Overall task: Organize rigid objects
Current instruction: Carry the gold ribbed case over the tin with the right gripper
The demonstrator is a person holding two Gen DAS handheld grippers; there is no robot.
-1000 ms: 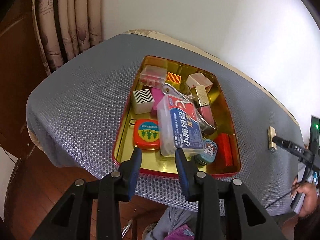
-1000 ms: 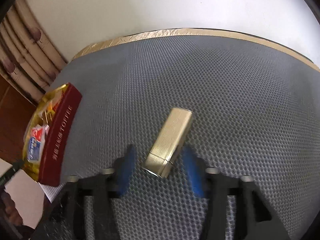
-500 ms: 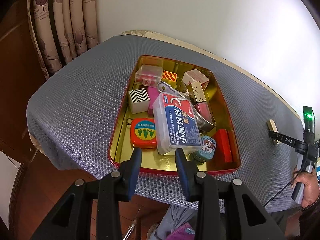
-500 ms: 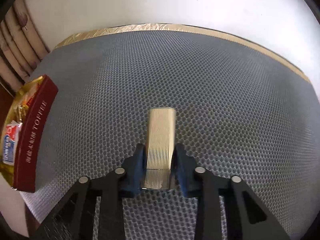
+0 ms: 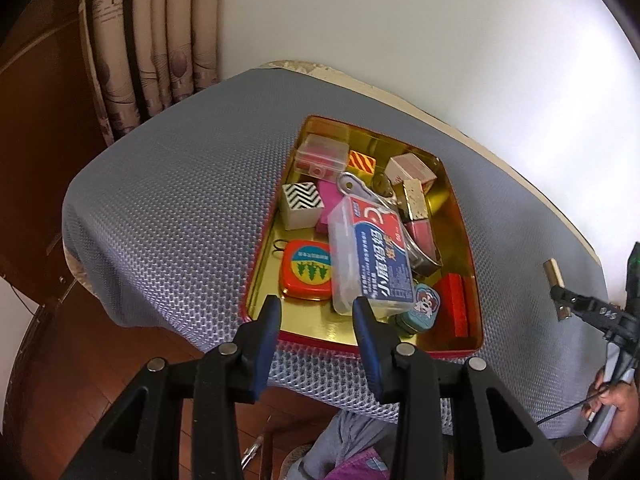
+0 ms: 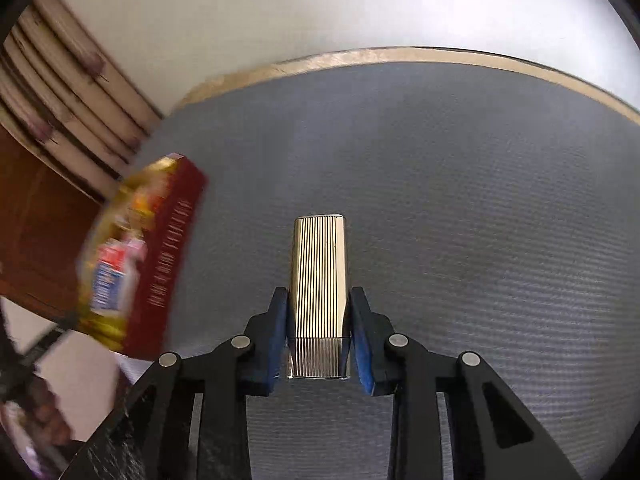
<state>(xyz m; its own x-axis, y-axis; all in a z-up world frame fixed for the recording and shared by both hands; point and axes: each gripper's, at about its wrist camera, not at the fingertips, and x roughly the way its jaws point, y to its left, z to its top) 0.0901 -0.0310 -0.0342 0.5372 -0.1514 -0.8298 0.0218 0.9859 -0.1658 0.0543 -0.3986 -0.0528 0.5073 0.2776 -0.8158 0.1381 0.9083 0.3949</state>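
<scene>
My right gripper [image 6: 319, 300] is shut on a gold ribbed lighter [image 6: 319, 272] and holds it above the grey mesh tablecloth [image 6: 460, 208]. The lighter also shows in the left wrist view [image 5: 553, 280], held by the right gripper [image 5: 560, 300] at the table's right. A red tin with a gold inside [image 5: 264, 272] holds several small objects, among them a clear plastic box with a blue label [image 5: 372, 256] and an orange tape measure [image 5: 306, 270]. My left gripper [image 5: 316, 312] is open and empty over the tin's near edge. The tin appears blurred in the right wrist view [image 6: 160, 256].
The grey cloth [image 5: 168, 216] covers a table against a white wall [image 5: 400, 32]. Curtains [image 5: 160, 40] hang at the back left. Wooden floor [image 5: 80, 360] lies below the near edge. The person's hand [image 5: 612, 404] is at the right.
My right gripper closed on the gold lighter and lifted it off the cloth, swinging toward the tin. My left gripper stayed open near the tin's front edge.
</scene>
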